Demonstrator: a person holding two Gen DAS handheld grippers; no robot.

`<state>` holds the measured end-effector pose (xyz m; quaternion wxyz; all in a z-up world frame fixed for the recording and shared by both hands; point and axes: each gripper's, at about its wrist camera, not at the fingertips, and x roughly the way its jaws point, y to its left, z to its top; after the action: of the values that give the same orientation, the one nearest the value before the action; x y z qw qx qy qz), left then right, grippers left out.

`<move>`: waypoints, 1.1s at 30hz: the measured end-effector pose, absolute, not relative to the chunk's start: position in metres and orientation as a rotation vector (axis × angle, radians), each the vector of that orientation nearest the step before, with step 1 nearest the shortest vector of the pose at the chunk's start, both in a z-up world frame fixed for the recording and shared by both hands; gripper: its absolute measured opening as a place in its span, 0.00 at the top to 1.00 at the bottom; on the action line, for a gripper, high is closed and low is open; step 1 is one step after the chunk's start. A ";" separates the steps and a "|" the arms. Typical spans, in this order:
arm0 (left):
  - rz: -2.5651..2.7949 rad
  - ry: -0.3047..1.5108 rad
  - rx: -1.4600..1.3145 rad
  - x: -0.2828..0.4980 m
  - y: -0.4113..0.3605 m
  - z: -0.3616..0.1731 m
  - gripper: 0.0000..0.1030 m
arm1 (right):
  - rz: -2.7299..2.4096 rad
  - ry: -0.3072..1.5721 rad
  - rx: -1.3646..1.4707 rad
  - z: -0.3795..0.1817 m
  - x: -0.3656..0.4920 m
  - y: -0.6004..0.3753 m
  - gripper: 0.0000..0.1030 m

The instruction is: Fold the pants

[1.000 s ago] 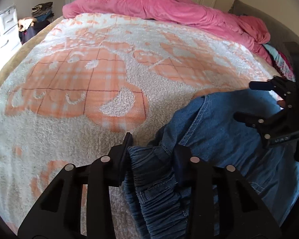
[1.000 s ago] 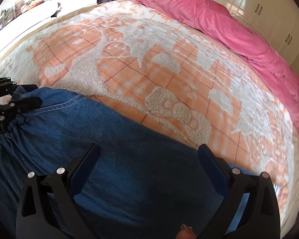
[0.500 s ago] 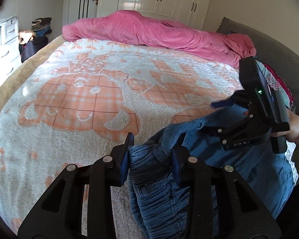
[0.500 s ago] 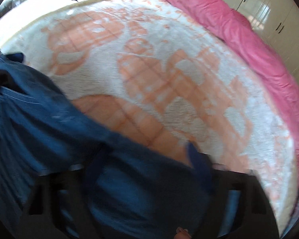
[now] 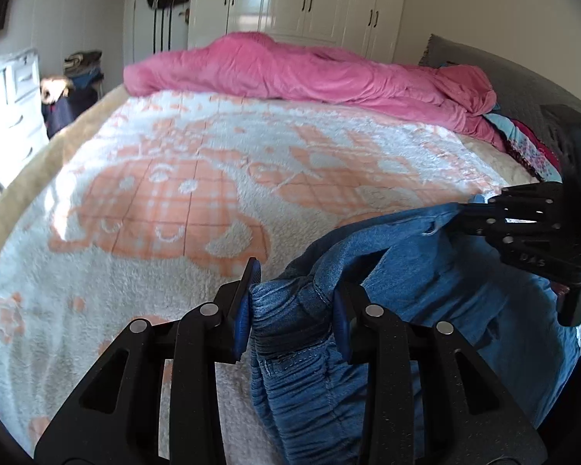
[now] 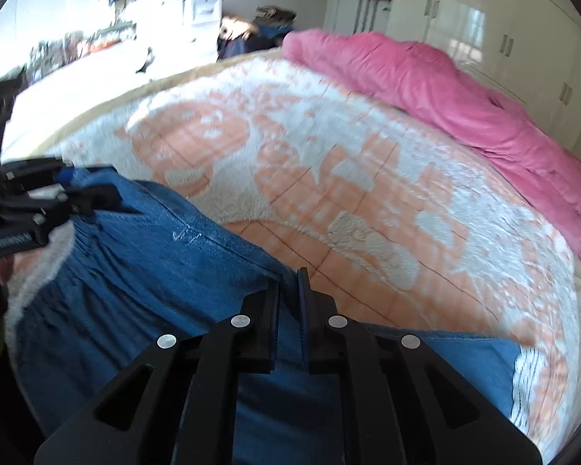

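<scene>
Blue denim pants (image 5: 426, 271) lie at the near edge of a white and orange fleece blanket (image 5: 174, 201). My left gripper (image 5: 292, 294) is shut on the bunched elastic waistband, lifted a little off the blanket. In the right wrist view, my right gripper (image 6: 288, 283) has its jaws closing tight, and a thin fold of the pants (image 6: 155, 271) at their far edge is pinched between the pads. Each view shows the other gripper from the side: the right gripper (image 5: 464, 209) at the right edge, the left gripper (image 6: 104, 190) at the left edge, both gripping denim.
A crumpled pink duvet (image 5: 310, 69) lies along the far side of the bed. White wardrobes (image 5: 310, 0) stand behind it. A white dresser (image 5: 11, 97) and a pile of clothes (image 5: 77, 77) stand to the left. Patterned fabric (image 5: 530, 147) lies by the grey headboard (image 5: 503, 73).
The right gripper's jaws went from wide open over the pants to shut on a fold of denim. Both grippers rose, and the held edge of the pants came up off the blanket.
</scene>
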<state>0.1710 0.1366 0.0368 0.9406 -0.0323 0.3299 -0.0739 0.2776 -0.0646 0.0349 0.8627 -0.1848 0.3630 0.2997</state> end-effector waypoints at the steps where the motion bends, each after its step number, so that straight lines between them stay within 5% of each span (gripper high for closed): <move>1: -0.143 0.658 -0.065 0.168 0.134 0.040 0.74 | 0.619 0.747 -0.375 0.041 0.269 -0.068 0.92; 16: -0.122 0.574 -0.036 0.080 0.103 0.058 0.68 | 0.666 0.695 -0.153 0.057 0.130 -0.128 0.92; 33: -0.109 0.803 -0.128 0.014 0.114 0.010 0.60 | 0.773 0.791 -0.269 -0.007 0.041 -0.121 0.92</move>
<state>0.0136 0.1142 0.0100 0.9171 -0.0621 0.3902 -0.0528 0.0415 -0.1209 -0.0072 0.8424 -0.1272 0.3746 0.3658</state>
